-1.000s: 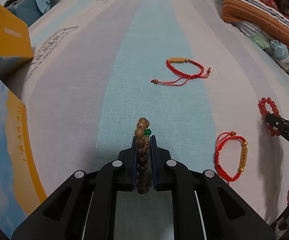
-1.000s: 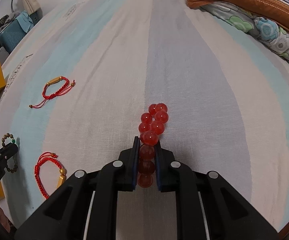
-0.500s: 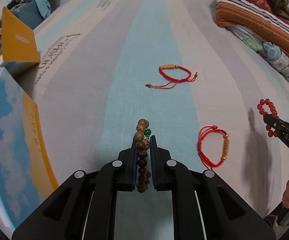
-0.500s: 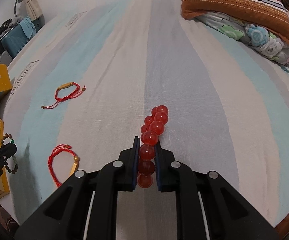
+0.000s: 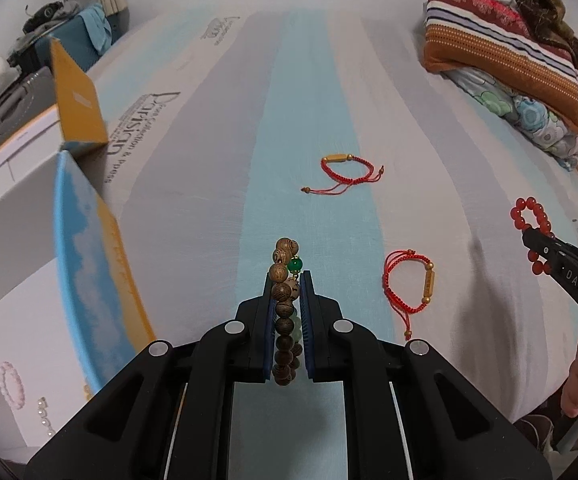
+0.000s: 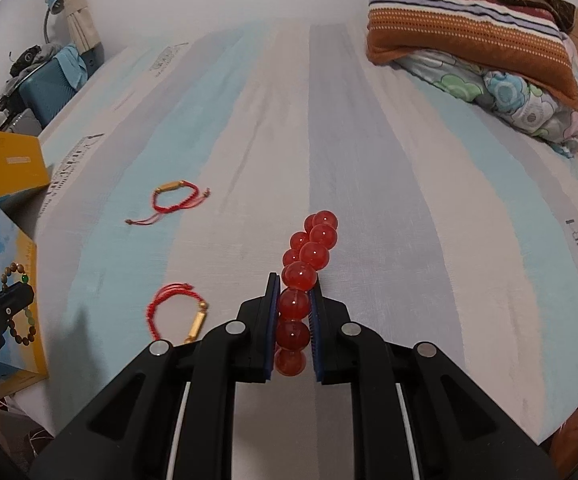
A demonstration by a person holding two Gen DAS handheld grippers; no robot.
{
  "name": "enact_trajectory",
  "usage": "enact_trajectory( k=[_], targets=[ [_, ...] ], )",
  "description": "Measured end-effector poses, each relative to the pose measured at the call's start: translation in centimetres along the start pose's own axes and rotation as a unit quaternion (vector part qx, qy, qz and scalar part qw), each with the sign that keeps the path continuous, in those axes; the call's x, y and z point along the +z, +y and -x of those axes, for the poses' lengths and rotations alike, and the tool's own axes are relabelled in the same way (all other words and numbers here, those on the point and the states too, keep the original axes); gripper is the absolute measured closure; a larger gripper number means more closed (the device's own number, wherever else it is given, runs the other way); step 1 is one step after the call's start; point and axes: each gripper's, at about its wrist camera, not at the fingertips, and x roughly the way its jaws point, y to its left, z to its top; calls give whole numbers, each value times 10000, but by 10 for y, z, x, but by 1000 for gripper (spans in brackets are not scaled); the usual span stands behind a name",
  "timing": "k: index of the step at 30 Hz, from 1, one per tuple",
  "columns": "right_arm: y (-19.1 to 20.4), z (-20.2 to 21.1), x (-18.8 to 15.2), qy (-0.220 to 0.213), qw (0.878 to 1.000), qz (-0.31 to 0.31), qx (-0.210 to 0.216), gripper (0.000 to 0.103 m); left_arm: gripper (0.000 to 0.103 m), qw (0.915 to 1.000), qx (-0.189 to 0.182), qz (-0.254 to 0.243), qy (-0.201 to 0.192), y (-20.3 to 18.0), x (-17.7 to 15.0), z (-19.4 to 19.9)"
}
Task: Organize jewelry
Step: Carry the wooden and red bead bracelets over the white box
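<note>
My left gripper (image 5: 287,280) is shut on a brown wooden bead bracelet (image 5: 283,280) with a green bead, held above the bed. My right gripper (image 6: 294,280) is shut on a red bead bracelet (image 6: 309,256); it also shows at the right of the left wrist view (image 5: 531,216). Two red cord bracelets with gold tubes lie on the striped sheet: a near one (image 5: 409,286) (image 6: 175,308) and a far one (image 5: 349,168) (image 6: 177,200). An open blue-and-yellow box (image 5: 85,280) stands at the left; a pink bracelet (image 5: 11,384) lies inside it.
A yellow box flap (image 5: 77,96) stands up at the far left. Folded blankets and pillows (image 5: 509,52) are stacked at the back right. The bed's edge runs along the right and near side. Clutter and a blue case (image 5: 81,40) sit beyond the bed's left side.
Both grippers have risen and pulled back with their bracelets. The open box at the left has come further into the left wrist view.
</note>
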Motion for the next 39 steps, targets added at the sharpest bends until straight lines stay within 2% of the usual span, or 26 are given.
enact_trajectory(
  k=[10,19,29,39],
  targets=[
    [39,36,-2,-263,9995,128,79,90,93,9997,60,119,-188,25,-10,34],
    [97,64,-1,-498,9976,406,270,90,93,9986,115,281,-438,64,-24,71],
    [181,93,-2,-685,9921,858,604,90,93,9948,366,708,-636,131,-44,110],
    [271,110,-11,-777,9816,1380,1070,90,93,9877,745,1224,-632,207,-71,131]
  ],
)
